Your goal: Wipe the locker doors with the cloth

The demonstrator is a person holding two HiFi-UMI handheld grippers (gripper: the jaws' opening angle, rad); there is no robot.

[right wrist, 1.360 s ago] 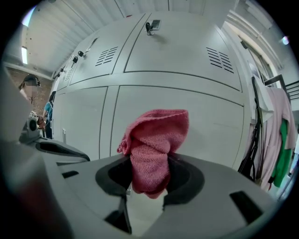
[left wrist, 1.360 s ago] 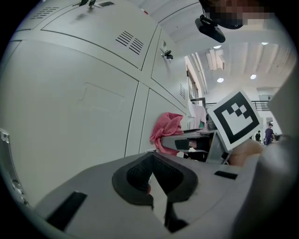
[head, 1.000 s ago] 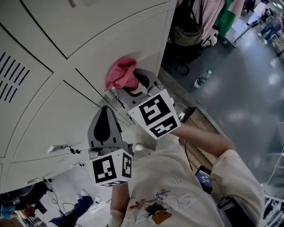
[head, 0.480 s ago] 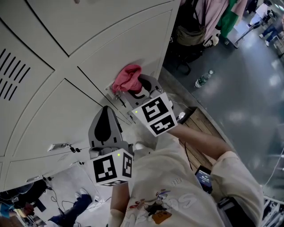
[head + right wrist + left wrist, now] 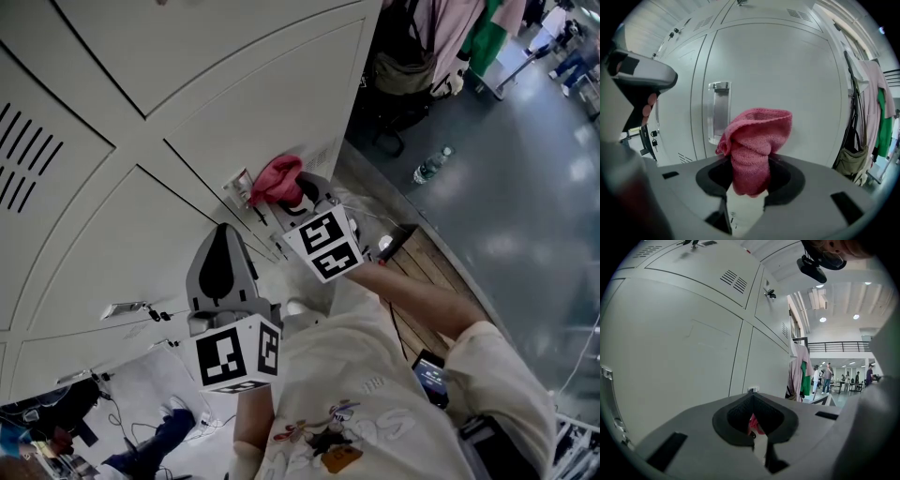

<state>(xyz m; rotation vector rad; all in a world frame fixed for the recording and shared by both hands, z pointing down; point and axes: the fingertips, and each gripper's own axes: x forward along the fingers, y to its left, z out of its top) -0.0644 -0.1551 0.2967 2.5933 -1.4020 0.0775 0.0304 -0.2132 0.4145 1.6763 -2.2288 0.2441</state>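
Note:
A crumpled pink cloth (image 5: 278, 178) is clamped in my right gripper (image 5: 287, 194), held close to a pale grey locker door (image 5: 244, 103) just right of its metal handle (image 5: 239, 183). In the right gripper view the cloth (image 5: 757, 140) bulges up out of the shut jaws, in front of the same door (image 5: 783, 70) and handle (image 5: 718, 112). My left gripper (image 5: 222, 246) hangs lower and nearer to me, shut with nothing in it, pointing at the lockers. A sliver of the pink cloth (image 5: 753, 423) shows past its jaws (image 5: 752, 414).
Coats and a bag (image 5: 427, 47) hang right of the lockers. A water bottle (image 5: 431, 166) lies on the dark floor. A wooden bench (image 5: 427, 272) runs under my right arm. Padlocks (image 5: 155, 319) hang on the lower doors. People (image 5: 825, 378) stand far off.
My right gripper has carried the cloth to the right and farther along the door, and the metal handle now shows to the cloth's left. The left gripper has stayed still.

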